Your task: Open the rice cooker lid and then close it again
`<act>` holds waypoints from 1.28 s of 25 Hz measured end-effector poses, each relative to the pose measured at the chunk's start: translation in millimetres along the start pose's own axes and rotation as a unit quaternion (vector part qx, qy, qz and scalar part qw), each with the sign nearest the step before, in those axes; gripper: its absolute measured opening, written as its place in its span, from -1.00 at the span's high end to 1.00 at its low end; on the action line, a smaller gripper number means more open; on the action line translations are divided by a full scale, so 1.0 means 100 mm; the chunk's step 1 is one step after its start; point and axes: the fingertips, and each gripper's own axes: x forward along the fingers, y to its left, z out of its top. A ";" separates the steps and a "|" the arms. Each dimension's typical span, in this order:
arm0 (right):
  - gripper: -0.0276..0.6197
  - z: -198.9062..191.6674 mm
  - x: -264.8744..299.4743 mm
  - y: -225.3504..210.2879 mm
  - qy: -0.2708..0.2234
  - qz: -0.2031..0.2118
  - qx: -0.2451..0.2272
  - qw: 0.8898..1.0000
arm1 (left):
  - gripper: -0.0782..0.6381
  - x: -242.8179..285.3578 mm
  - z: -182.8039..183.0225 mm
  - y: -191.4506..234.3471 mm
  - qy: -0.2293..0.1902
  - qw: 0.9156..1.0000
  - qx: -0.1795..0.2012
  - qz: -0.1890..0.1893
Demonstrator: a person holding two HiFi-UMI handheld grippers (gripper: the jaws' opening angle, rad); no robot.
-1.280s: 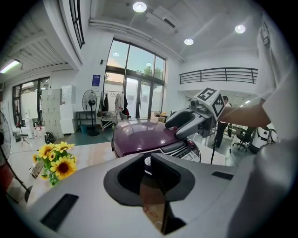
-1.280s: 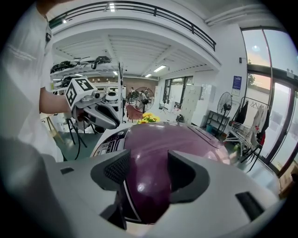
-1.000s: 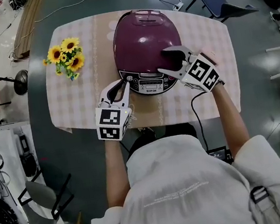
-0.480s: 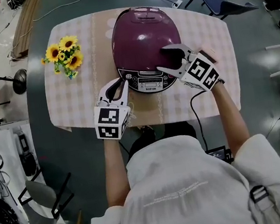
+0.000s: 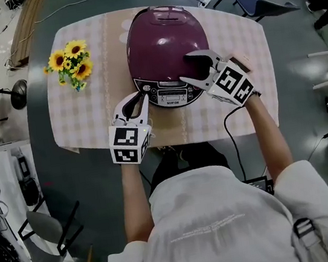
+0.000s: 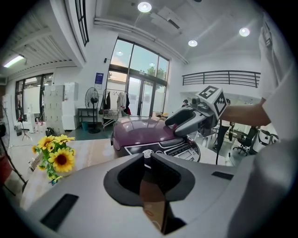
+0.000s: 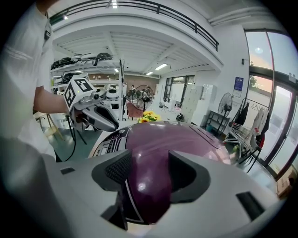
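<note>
The purple rice cooker stands on the checked table with its lid down. Its control panel faces me. My left gripper sits at the panel's front left, its jaws drawn to a thin slit with nothing in them. The left gripper view shows the cooker just beyond its tips. My right gripper hangs open over the lid's front right. In the right gripper view the lid fills the gap between its pads without being pressed.
A bunch of sunflowers lies at the table's far left. A black cable drops off the near edge by my right arm. A dark chair stands behind the table, and a floor fan stands to the left.
Nothing has changed but a slight drift of the head view. Both grippers have stayed where they were at the cooker, and the lid has stayed down.
</note>
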 end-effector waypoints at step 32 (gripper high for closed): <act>0.82 -0.14 -2.24 0.06 -0.158 -0.225 0.107 0.955 | 0.64 -0.80 1.16 -1.17 -0.103 0.986 0.105 0.081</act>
